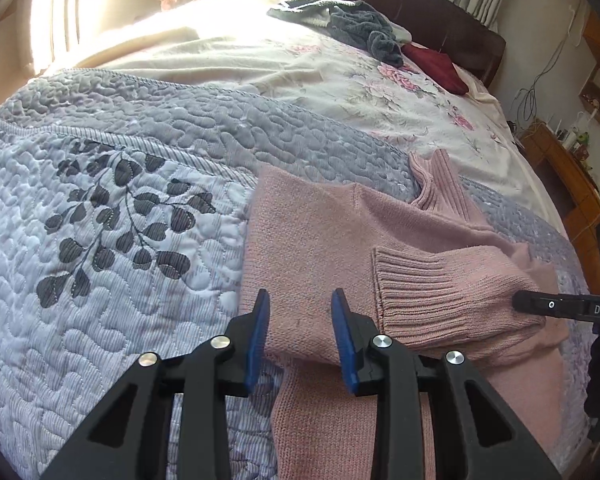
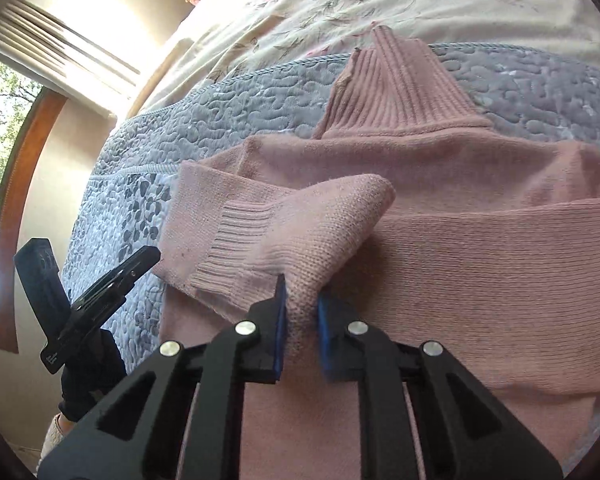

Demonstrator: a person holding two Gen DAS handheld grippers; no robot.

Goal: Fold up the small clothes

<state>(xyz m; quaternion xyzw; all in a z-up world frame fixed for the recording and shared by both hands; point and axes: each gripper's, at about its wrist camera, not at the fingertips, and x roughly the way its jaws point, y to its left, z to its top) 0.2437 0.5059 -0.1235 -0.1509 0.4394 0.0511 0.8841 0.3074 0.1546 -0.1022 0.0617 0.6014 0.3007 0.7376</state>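
Observation:
A pink knitted turtleneck sweater point(image 1: 324, 232) lies flat on a grey-blue quilted bedspread point(image 1: 112, 216), collar point(image 2: 392, 88) pointing toward the headboard. Its right sleeve point(image 2: 312, 232) is drawn across the chest, ribbed cuff point(image 1: 420, 292) leading. My right gripper point(image 2: 301, 300) is shut on that sleeve just behind the cuff, and shows as a black tip point(image 1: 540, 305) at the right edge of the left wrist view. Over the sweater's left edge my left gripper point(image 1: 300, 312) hovers open, nothing between its blue pads. It appears at the lower left of the right wrist view point(image 2: 100, 292).
A floral sheet point(image 1: 340, 80) covers the far half of the bed. A heap of grey and dark red clothes point(image 1: 364, 32) lies by the dark headboard point(image 1: 452, 20). A wooden cabinet point(image 1: 568, 168) with cables stands at the right. A sunlit window point(image 2: 4, 128) is at the left.

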